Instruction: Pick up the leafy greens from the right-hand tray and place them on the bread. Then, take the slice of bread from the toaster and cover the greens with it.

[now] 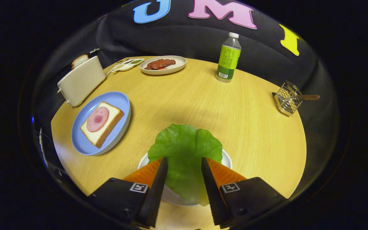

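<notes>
Between open gripper [184, 163], greens [185, 150] on tray [227, 159]

round wooden table [184, 102] carries toaster [81, 80], blue plate [120, 102], steak plate [179, 65], bottle [228, 59], wire rack [287, 99], white tray [226, 158].

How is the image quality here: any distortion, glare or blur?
Gripper view: strong fisheye bending, the table edge curves; lighting even, no glare, soft shadow beside the blue plate; lettuce leaf sharp between the open hand-held gripper fingers; toaster slightly soft.
</notes>
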`<state>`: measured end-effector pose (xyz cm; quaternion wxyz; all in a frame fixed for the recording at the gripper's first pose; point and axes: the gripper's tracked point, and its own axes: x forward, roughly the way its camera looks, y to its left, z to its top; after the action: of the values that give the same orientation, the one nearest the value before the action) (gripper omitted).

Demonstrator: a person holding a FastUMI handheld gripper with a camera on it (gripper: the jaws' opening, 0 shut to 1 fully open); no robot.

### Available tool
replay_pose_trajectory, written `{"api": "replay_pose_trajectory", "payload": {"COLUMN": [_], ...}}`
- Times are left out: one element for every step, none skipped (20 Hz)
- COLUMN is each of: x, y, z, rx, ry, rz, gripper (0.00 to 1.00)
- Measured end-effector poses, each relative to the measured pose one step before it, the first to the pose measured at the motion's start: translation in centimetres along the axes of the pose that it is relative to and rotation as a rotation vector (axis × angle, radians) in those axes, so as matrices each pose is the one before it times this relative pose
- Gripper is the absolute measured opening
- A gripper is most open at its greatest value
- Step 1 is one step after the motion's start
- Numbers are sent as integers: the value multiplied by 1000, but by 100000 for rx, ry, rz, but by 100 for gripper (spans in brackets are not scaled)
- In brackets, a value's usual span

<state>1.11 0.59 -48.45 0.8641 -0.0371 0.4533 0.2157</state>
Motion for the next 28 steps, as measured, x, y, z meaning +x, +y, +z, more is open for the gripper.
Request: {"api": "replay_pose_trajectory", "payload": {"x": [493,324,45,711,-624,-59,123,64,-44,-66,337,-497,237,-63,-310,-312,-424,-479,-676,-560,-596,-714,-643,-586,-526,-511,-467,-297], "y": [-244,-59,182,-24,-34,95,53,103,160,236,-63,12,-55,-96,-51,-243,-155,-199,54,38,196,333,606,697,811,952,934,1110], "z": [-158,-155,180,-265,236,160,-228,136,60,-60,60,144,33,89,132,459,426,491,343,512,565,704,687,747,667,823,631,687], "rx": [923,696,358,195,-463,178,-64,-886,342,-596,-668,207,601,924,1137,609,223,154,265,159,130,115,136,117,58,245,245,275], "ry": [1059,1096,-336,-627,402,97,-20,-193,-134,-234,-465,-28,-256,93,-344,-1341,-1230,-872,-874,-973,-1372,-1447,-1833,-1613,-1694,-1611,-1037,-886], "rz": [-199,204,1182,-389,207,273,-353,379,-687,282,-511,-416,-65,-257,37,-784,-683,-687,-352,-169,-27,413,715,772,1183,1523,1550,1793], "gripper": [63,60,60,60,57,57,57,48,45,18,14,10,7,7,7,7,7,7,7,7,7,7,6,6,6,6,6,6]}}
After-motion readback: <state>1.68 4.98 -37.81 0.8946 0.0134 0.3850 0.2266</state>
